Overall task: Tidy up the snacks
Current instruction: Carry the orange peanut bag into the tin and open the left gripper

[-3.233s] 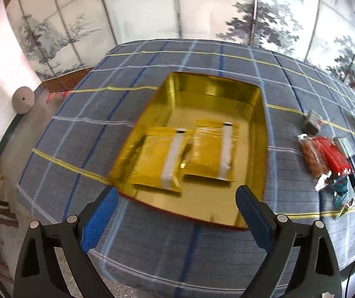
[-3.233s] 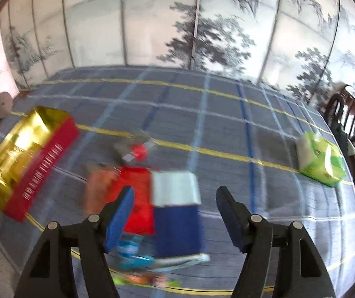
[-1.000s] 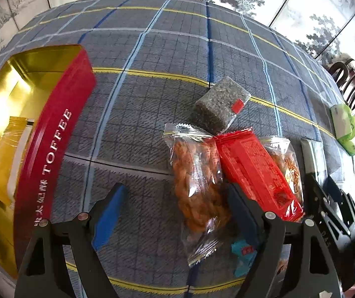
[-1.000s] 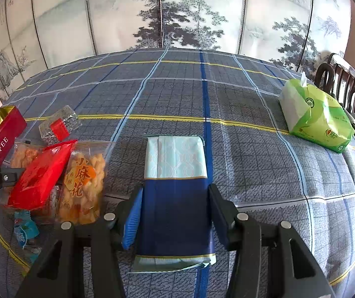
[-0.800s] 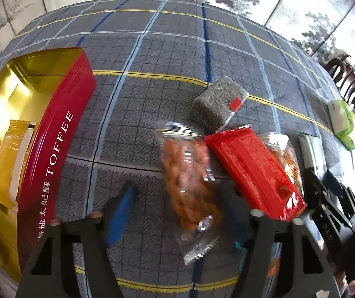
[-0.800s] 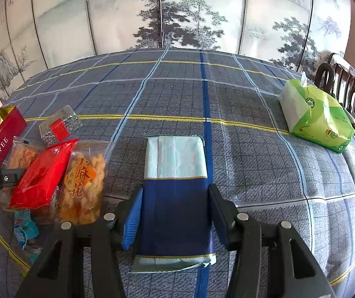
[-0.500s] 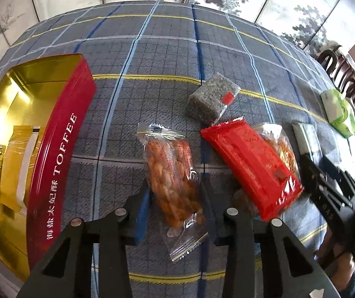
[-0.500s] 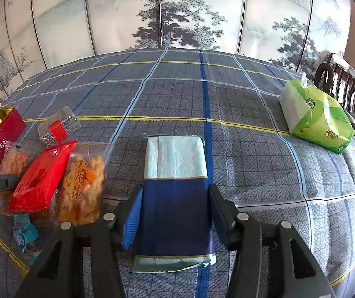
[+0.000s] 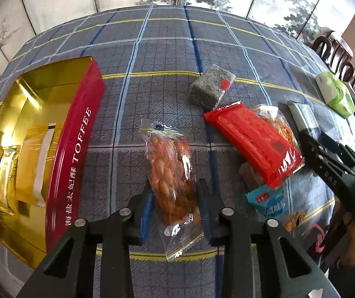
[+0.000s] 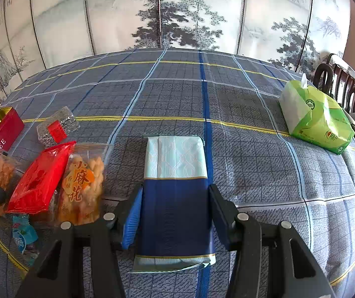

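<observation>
A clear bag of orange twisted snacks [image 9: 170, 164] sits between the blue pads of my left gripper [image 9: 175, 213], whose jaws are closing and press on its lower end. To its left stands the open red toffee tin [image 9: 73, 149] with yellow packets [image 9: 33, 164] inside. On the checked cloth to the right lie a red packet [image 9: 252, 139], a grey block snack [image 9: 211, 87] and a small light-blue packet [image 9: 267, 201]. My right gripper [image 10: 176, 198] is shut on a blue and pale packet [image 10: 175, 154] that lies flat on the cloth.
A green tissue pack [image 10: 314, 121] lies at the far right, with dark wooden chairs [image 10: 346, 82] behind it. A bag of fried twists [image 10: 83, 183] lies under the red packet's edge. A painted folding screen stands behind the table.
My left gripper has closed from wide open onto the orange snack bag and has shifted it slightly toward the tin. The right gripper and its blue packet have not moved.
</observation>
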Demonstrator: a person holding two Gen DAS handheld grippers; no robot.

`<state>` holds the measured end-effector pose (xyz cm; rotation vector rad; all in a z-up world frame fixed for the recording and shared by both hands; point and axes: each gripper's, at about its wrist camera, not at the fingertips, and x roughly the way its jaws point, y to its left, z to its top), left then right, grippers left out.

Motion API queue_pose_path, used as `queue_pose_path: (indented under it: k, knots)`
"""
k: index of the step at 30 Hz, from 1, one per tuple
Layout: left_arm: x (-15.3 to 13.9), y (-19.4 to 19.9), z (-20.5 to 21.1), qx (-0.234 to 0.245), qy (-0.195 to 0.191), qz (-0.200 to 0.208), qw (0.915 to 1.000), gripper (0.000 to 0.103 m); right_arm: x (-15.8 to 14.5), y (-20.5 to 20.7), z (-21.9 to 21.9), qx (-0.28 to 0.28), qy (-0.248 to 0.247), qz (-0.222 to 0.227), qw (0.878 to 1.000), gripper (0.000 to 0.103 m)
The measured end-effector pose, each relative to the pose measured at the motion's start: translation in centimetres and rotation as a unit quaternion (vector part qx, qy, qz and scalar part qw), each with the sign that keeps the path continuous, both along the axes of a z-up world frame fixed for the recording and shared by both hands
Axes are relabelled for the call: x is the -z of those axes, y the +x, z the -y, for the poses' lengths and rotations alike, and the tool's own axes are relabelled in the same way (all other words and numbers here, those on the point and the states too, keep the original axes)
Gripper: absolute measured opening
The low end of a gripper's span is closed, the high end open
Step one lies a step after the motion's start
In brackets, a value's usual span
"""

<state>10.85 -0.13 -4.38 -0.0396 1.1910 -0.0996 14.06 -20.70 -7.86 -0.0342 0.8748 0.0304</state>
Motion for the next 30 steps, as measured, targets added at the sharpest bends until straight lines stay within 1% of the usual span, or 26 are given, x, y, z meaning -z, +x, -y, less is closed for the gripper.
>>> queue_pose_path:
  k: [7,12,17,19,21,24,30]
  knots:
    - [-1.2,-1.0,-0.7,0.010,0.013,0.013,0.9998,0.029,0.0,0.0,0.0,0.000,0.000,0.000,1.000,0.053]
    - [-2.9,-2.2,-1.7,0.026,0.026,0.032,0.9988,0.029,0.0,0.0,0.0,0.000,0.000,0.000,1.000,0.053]
    - [-4.7,-3.2,-3.6,0.034,0.053,0.058,0.9963,0.029,0.0,0.0,0.0,0.000,0.000,0.000,1.000,0.053]
    - [-5.4,-3.5,-5.0,0.026,0.067,0.069,0.9950,0.029,0.0,0.0,0.0,0.000,0.000,0.000,1.000,0.053]
    - [-5.8,-3.7,-6.3,0.019,0.073,0.075,0.9943,0.029,0.0,0.0,0.0,0.000,-0.001,0.000,1.000,0.053]
    - [-5.9,-3.5,-8.8,0.001,0.087,0.077,0.9932,0.029,0.0,0.0,0.0,0.000,0.000,0.000,1.000,0.053]
    - [-4.7,-2.9,-13.8,-0.035,0.128,0.057,0.9895,0.029,0.0,0.0,0.1,0.000,-0.001,0.000,1.000,0.053]
